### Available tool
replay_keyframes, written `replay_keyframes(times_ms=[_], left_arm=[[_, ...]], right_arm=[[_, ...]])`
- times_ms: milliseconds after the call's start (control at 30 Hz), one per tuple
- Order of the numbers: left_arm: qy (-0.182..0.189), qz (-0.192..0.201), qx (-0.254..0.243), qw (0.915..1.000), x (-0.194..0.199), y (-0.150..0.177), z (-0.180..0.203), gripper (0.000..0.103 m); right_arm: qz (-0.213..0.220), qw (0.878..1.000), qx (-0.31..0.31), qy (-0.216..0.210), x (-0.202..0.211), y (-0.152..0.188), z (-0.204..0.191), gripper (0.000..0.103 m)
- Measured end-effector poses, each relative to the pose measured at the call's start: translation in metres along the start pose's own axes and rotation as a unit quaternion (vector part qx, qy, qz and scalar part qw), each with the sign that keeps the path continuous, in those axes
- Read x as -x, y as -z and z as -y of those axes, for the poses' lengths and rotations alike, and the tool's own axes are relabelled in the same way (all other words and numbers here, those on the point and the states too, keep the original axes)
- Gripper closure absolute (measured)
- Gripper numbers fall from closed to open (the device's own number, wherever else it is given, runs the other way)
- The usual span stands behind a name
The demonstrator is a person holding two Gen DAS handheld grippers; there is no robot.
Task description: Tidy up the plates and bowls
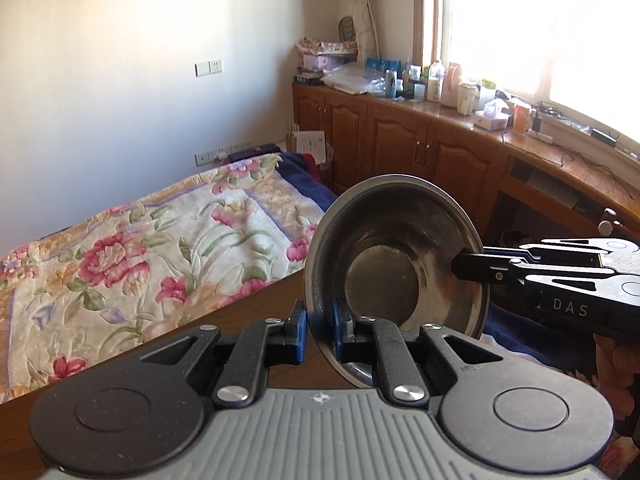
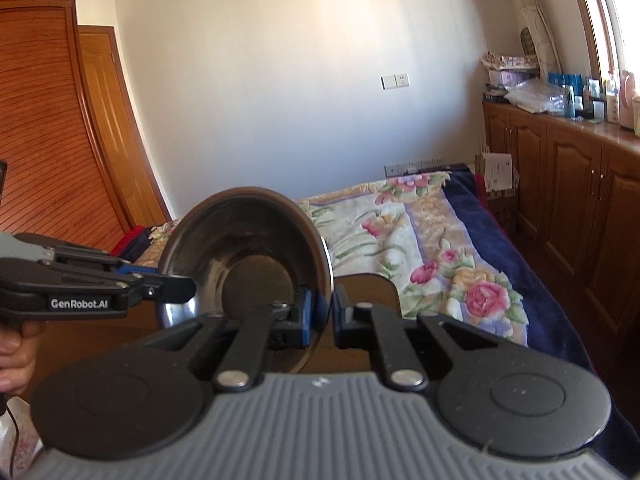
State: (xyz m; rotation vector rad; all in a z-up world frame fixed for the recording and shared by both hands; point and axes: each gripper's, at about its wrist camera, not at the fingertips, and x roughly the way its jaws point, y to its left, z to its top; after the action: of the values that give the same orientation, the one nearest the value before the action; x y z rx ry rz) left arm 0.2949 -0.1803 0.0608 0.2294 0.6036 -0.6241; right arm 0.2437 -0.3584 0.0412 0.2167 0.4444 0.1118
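A stainless steel bowl (image 1: 396, 256) is held in the air, tipped so its dark inside faces the cameras, gripped by both tools at once. In the left wrist view it fills the centre-right of the frame, directly above the left gripper (image 1: 320, 330). That gripper's blue-padded fingers (image 1: 299, 326) are nearly closed, pinching the bowl's lower rim, one pad outside and one inside. From the right edge of the same frame the right gripper (image 1: 460, 267) reaches in level and clamps the rim on the bowl's right side.

In the right wrist view the bowl (image 2: 248, 252) sits centre-left. The right gripper (image 2: 322, 312) at bottom centre has its fingers closed on the rim at the bowl's right edge. The left gripper (image 2: 188, 286) comes in from the left edge, marked "GenRobot.AI", gripping the opposite rim, with a person's hand (image 2: 16, 352) on its handle at the lower left.

Below the bowl is a brown wooden table (image 1: 248, 308). Behind it lies a bed with a floral blanket (image 1: 160, 248), and wooden cabinets (image 1: 400, 140) run under a bright window at the upper right.
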Motion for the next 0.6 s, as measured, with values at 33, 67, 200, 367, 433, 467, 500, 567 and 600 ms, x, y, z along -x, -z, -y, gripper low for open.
replay_keyframes(times_ms=[33, 67, 200, 367, 433, 467, 500, 567, 600], left_arm=[[0.0, 0.003, -0.001, 1.0, 0.005, 0.0, 0.0, 0.089], [0.0, 0.007, -0.001, 1.0, 0.011, 0.001, 0.001, 0.089], [0.001, 0.02, -0.003, 0.9998, 0.032, 0.004, 0.003, 0.089], [0.004, 0.032, -0.007, 0.9994, 0.056, 0.014, 0.007, 0.089], [0.005, 0.036, -0.007, 0.9993, 0.065, 0.02, 0.007, 0.09], [0.005, 0.037, -0.007, 0.9993, 0.069, 0.022, 0.008, 0.09], [0.006, 0.04, -0.006, 0.9992, 0.074, 0.026, 0.008, 0.09], [0.005, 0.044, 0.0, 0.999, 0.081, 0.032, 0.008, 0.09], [0.005, 0.046, 0.003, 0.9989, 0.085, 0.037, 0.008, 0.09]], right_arm=[[0.003, 1.0, 0.002, 0.0, 0.003, -0.001, -0.002, 0.091], [0.005, 1.0, 0.004, -0.001, 0.006, -0.002, -0.004, 0.091], [0.015, 1.0, 0.011, -0.001, 0.017, -0.005, -0.011, 0.091], [0.025, 0.999, 0.02, 0.001, 0.032, -0.004, -0.022, 0.091], [0.028, 0.999, 0.022, 0.001, 0.037, -0.003, -0.025, 0.091], [0.029, 0.999, 0.023, 0.001, 0.039, -0.003, -0.027, 0.091], [0.03, 0.999, 0.024, 0.0, 0.041, -0.001, -0.029, 0.091], [0.03, 0.999, 0.025, 0.0, 0.045, 0.001, -0.032, 0.091], [0.031, 0.999, 0.025, -0.001, 0.048, 0.003, -0.035, 0.091]])
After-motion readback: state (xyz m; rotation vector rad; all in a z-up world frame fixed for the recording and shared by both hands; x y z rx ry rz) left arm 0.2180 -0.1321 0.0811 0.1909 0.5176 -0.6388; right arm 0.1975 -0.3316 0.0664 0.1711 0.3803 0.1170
